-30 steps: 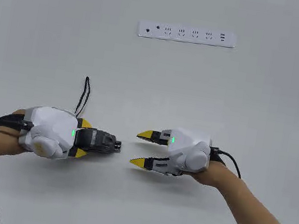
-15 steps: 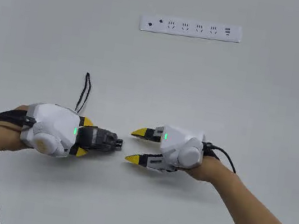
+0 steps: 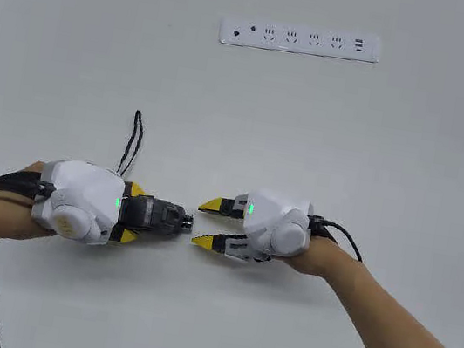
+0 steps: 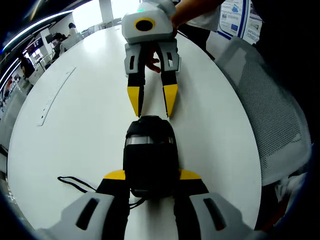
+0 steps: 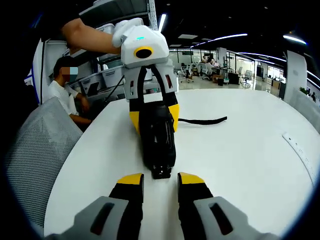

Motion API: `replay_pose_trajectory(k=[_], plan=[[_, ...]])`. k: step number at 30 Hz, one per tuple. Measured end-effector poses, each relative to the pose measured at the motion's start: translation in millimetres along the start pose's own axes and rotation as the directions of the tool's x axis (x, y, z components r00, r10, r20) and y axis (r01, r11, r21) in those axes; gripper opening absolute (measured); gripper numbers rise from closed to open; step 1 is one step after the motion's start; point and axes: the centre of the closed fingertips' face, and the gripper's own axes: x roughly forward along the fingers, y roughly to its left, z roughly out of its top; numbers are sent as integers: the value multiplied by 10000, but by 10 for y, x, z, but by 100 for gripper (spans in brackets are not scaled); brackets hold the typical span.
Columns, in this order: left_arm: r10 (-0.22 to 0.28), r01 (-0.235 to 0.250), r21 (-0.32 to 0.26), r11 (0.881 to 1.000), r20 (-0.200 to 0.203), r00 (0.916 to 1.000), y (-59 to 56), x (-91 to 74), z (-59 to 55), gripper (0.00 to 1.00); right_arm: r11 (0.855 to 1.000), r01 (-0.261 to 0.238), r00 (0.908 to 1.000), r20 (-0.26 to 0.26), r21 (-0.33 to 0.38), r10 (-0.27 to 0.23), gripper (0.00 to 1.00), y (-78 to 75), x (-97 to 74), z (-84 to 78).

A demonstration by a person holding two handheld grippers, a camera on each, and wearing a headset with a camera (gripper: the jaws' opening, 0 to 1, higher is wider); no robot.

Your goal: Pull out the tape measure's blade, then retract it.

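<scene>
Two handheld grippers face each other low in the head view, on a white table [image 3: 410, 167]. At lower left, the left gripper [image 3: 130, 213] has its jaws clenched on the sides of a black tape measure [image 3: 159, 215], whose front end points toward frame centre. The right gripper [image 3: 206, 223], just right of centre, has its jaws spread and grasps nothing; its yellow tips sit just beside the case's front end. A black cord [image 3: 131, 145] trails upward from the case. A white power strip [image 3: 299, 39] lies at upper centre.
</scene>
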Motion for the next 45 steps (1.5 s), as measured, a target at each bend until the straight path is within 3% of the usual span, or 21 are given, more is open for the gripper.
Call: replay_pose_trajectory(k=[11, 23, 30, 45], plan=[[0, 2, -96, 10000, 174, 9998, -8, -5, 5, 29, 9997, 95, 9999, 44, -217, -94, 17, -39, 104, 32], [-75, 80, -150, 9999, 320, 9995, -18, -13, -13, 29, 9991, -130, 9999, -83, -400, 127, 15, -2, 186, -20], [-51, 58, -205, 9998, 357, 9993, -23, -15, -6, 29, 9993, 47, 10000, 69, -363, -45, 12, -8, 183, -24], [-86, 95, -279, 9996, 334, 9994, -18, -12, 0, 29, 9992, 140, 9996, -228, -388, -149, 10, -27, 160, -32]])
